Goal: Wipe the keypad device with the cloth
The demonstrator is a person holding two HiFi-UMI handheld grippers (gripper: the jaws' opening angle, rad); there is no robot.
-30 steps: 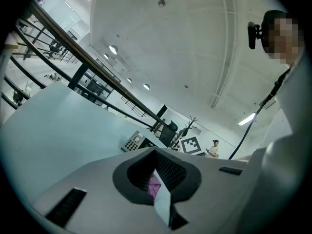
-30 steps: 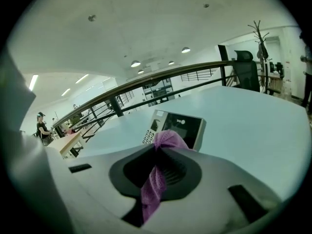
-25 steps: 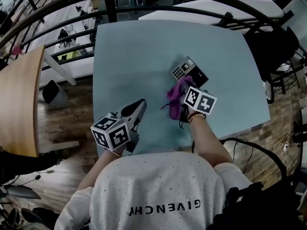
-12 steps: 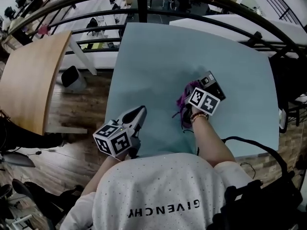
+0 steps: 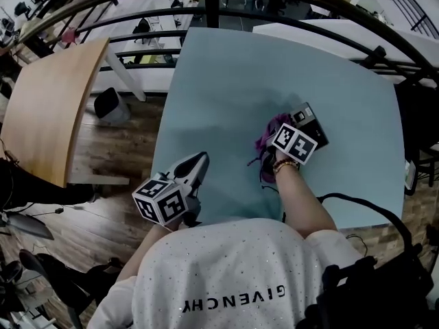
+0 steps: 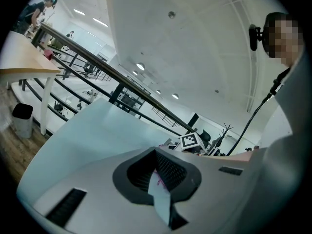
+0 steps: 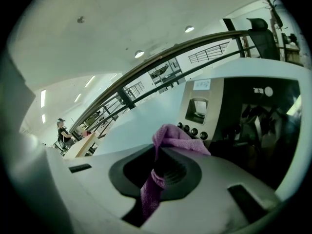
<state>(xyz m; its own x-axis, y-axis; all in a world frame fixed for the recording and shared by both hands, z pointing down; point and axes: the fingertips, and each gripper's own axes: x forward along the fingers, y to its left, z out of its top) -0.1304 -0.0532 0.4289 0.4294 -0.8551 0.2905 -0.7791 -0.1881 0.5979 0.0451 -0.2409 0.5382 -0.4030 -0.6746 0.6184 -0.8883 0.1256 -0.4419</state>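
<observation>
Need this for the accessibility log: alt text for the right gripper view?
The right gripper has its jaws shut on a purple cloth, whose bunched end sits just in front of the buttons of a grey keypad device. The device rests on a pale blue table.

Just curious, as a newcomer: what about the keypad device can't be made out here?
Right gripper view: the purple cloth clamped in the right tool hides the near part of the keypad device; print on its label too small.
Head view: that tool and cloth hide most of the device.
Cloth-device contact: hidden in both.
</observation>
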